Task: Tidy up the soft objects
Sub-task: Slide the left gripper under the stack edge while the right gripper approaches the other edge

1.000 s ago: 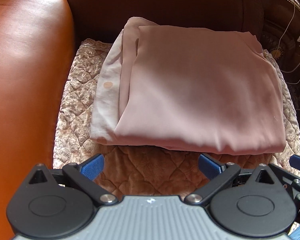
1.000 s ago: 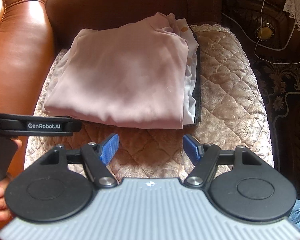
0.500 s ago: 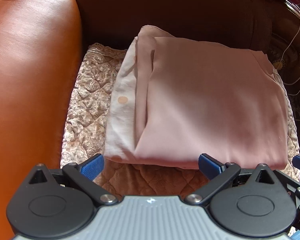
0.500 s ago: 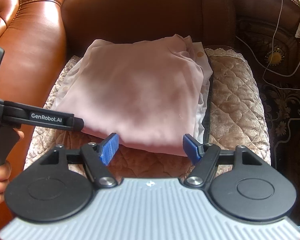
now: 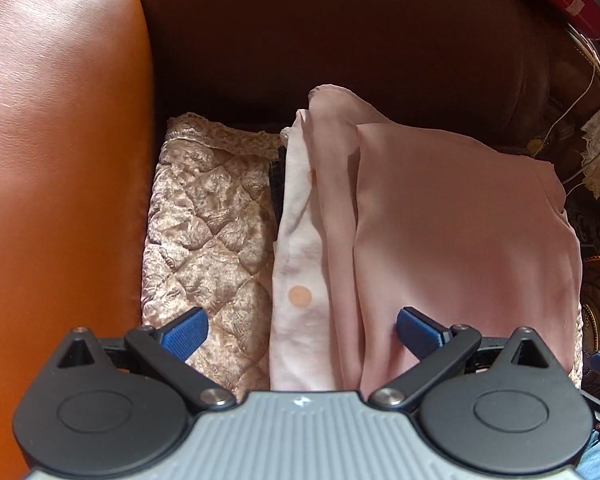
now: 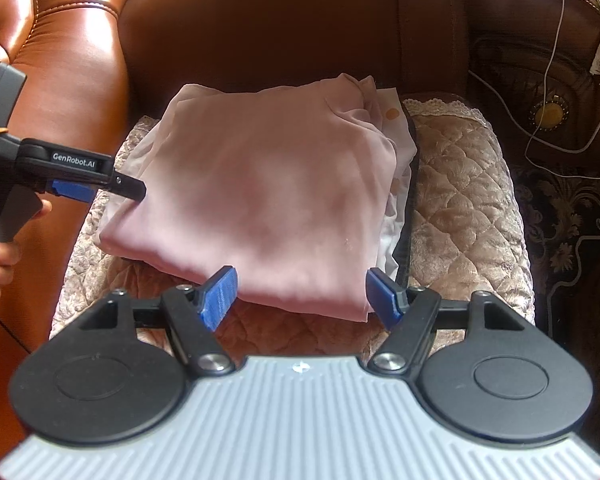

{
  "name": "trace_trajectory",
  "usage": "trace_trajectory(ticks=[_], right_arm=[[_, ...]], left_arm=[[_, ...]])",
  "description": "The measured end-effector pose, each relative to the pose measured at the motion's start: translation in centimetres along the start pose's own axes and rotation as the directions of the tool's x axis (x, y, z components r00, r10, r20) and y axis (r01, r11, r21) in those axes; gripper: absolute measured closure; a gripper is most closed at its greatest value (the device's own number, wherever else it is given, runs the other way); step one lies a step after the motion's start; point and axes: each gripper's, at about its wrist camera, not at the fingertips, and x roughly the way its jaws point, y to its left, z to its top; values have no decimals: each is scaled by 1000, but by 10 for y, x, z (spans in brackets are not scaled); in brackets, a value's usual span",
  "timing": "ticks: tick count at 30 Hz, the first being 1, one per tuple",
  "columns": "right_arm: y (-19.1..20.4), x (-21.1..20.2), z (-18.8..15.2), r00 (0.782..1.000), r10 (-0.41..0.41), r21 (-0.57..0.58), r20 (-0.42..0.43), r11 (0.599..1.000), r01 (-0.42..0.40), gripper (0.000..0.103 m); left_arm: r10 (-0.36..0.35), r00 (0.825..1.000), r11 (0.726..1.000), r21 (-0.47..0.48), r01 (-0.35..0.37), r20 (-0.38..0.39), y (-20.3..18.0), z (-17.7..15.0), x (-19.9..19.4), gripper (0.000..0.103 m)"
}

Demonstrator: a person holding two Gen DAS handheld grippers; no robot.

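Both grippers, left gripper point(image 5: 302, 330) and right gripper point(image 6: 302, 294), now closer, at the folded pink cloth's point(image 6: 268, 196) near edge.

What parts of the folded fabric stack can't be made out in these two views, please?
- Left wrist view: the near edge of the pink folded cloth and the dotted white cloth is hidden behind the left gripper.
- Right wrist view: the white cloth and the dark layer beneath show only as edges, covered by the pink cloth.
- The stack's underside is unseen in both.

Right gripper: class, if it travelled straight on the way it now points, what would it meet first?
Most likely the near folded edge of the pink cloth, which lies between the open fingers of the right gripper on the quilted seat cushion. Depth is uncertain.
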Motion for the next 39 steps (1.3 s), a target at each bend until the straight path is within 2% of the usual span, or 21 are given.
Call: trace_trajectory(ticks=[10,16,17,18,24,32,34,35,38,39], right_arm=[[-6,-9,-3,999,-5,32,36,999,4,24],[-9,-6,-2,999,8,45,36,999,-10,24],[-9,-4,-2,999,10,47,33,999,-12,24],[-10,-3,-2,999,14,48,31,999,-15,24],[-32,-1,3,997,51,104,50,993,-56,24],[-64,7,4,997,69,182,40,980,-76,24],[-68,10,3,996,78,197,38,977,-84,24],[-70,12,3,996,82,203,36,975,-88,24],[-72,13,2,995,90,210,41,973,-96,24],[-73,14,2,995,92,210,44,973,-100,24]], left_arm=[[-160,986,987,-29,159,-41,20,12,28,0],[-331,941,943,-51,328,-64,31,11,41,0],[-358,930,933,-63,354,-79,32,11,44,0],[-399,912,917,-77,393,-96,32,9,49,0],[-451,885,891,-113,439,-116,39,10,60,0],[-577,811,815,-142,562,-101,51,12,64,0],[-593,799,804,-136,579,-104,50,18,64,0],[-592,799,805,-127,580,-107,48,19,62,0],[-625,773,780,-92,619,-107,42,25,59,0],[-608,785,794,-82,603,-119,39,26,61,0]])
